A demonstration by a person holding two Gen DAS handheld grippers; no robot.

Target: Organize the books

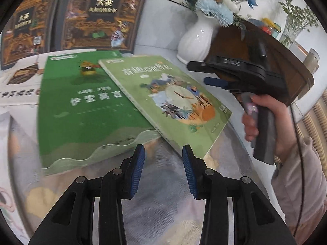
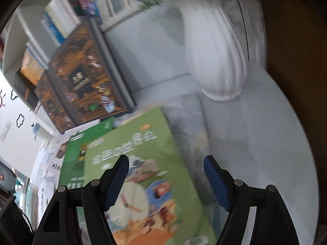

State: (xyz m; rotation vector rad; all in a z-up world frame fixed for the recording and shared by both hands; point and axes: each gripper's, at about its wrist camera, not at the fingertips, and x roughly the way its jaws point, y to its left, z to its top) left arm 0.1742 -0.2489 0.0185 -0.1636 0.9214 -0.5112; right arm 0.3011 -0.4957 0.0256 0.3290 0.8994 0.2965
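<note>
Left wrist view: left gripper (image 1: 163, 167) jaws slightly parted, empty; right gripper (image 2: 166, 181) jaws wide, empty.

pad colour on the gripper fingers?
Blue, ribbed, on black fingers. Clearest in the left wrist view.

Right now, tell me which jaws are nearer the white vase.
Right. The right gripper hangs beside the white vase, above the light green book's far corner. The left gripper sits back at that book's near edge, jaws empty.
</note>
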